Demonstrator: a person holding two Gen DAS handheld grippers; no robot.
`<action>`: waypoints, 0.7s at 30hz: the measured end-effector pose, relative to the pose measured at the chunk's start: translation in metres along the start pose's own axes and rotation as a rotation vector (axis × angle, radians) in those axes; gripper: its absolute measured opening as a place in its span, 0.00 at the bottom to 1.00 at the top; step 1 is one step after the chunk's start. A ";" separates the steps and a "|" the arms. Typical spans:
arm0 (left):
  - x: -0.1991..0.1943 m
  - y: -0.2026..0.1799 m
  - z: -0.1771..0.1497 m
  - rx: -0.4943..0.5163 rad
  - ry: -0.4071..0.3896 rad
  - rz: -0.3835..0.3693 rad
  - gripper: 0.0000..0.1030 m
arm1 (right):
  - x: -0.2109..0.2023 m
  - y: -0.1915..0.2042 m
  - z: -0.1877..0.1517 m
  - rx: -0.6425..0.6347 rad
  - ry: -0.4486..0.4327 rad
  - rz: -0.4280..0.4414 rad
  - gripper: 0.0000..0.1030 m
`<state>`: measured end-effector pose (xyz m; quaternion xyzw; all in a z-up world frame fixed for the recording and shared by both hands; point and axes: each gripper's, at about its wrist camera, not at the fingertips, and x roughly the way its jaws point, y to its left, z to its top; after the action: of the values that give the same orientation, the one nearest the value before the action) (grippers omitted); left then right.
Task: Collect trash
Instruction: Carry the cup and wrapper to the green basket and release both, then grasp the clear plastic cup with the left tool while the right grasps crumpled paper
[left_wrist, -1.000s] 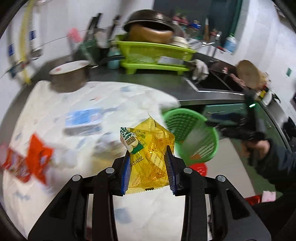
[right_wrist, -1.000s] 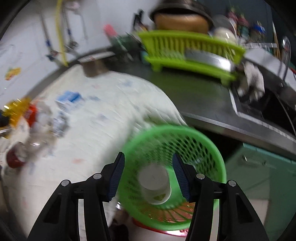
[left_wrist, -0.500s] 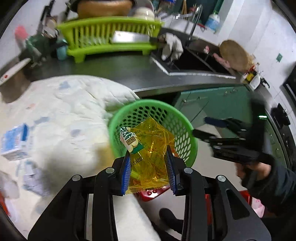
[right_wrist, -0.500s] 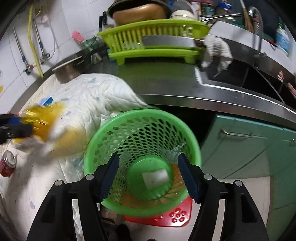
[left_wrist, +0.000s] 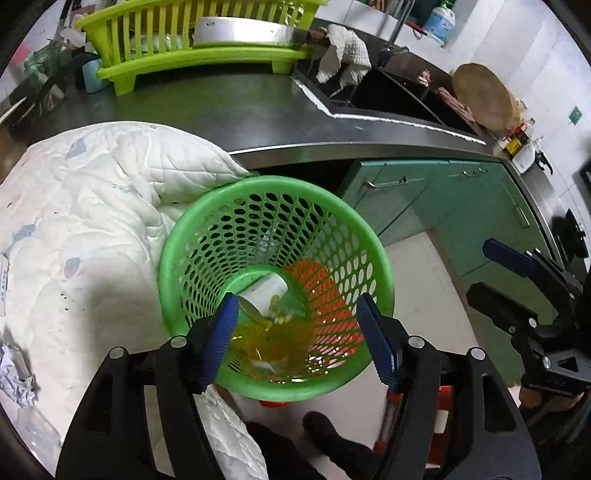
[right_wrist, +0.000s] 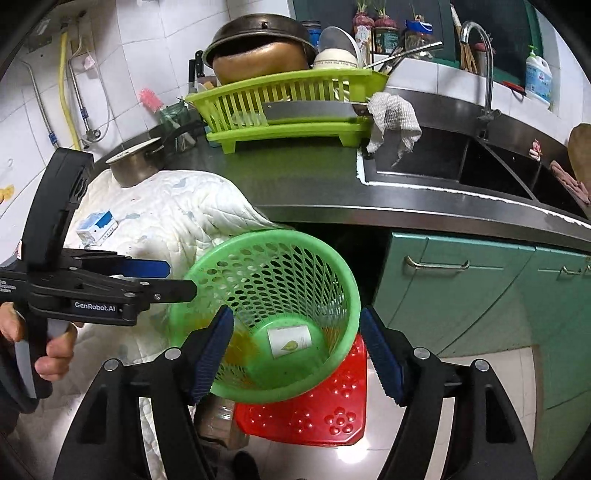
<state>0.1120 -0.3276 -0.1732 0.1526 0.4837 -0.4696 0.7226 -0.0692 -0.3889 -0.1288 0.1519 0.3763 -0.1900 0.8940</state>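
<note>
A green perforated basket (left_wrist: 207, 236) (right_wrist: 343, 280) stands on a red stool beside the counter. A yellow wrapper (left_wrist: 271, 338) (right_wrist: 236, 349), blurred, lies inside the basket next to a white paper cup (left_wrist: 266, 295) (right_wrist: 290, 341). My left gripper (left_wrist: 299, 338) is open and empty, its jaws spread over the basket's near rim; it also shows in the right wrist view (right_wrist: 177, 278). My right gripper (right_wrist: 297, 350) is open and empty just above the basket; it shows at the right of the left wrist view (left_wrist: 517, 273).
A white quilted cloth (left_wrist: 85, 229) covers the table at left, with a blue-white carton (right_wrist: 96, 226) and crumpled paper (left_wrist: 13, 376) on it. The red stool (right_wrist: 314, 410) stands under the basket. A lime dish rack (right_wrist: 284, 107), sink (right_wrist: 454, 162) and green cabinets (right_wrist: 480, 295) lie behind.
My left gripper opened over the basket and let go of the yellow wrapper, which dropped inside. The right gripper stayed open above the basket.
</note>
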 end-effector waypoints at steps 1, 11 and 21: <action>-0.003 0.001 -0.001 -0.001 -0.006 -0.001 0.64 | -0.002 0.002 0.001 -0.003 -0.003 0.009 0.66; -0.083 0.047 -0.024 -0.082 -0.121 0.110 0.64 | -0.001 0.052 0.020 -0.084 -0.018 0.123 0.67; -0.159 0.120 -0.091 -0.333 -0.217 0.397 0.64 | 0.014 0.123 0.034 -0.190 -0.003 0.267 0.67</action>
<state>0.1458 -0.1198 -0.1113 0.0725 0.4346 -0.2467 0.8631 0.0169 -0.2982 -0.1002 0.1150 0.3676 -0.0335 0.9222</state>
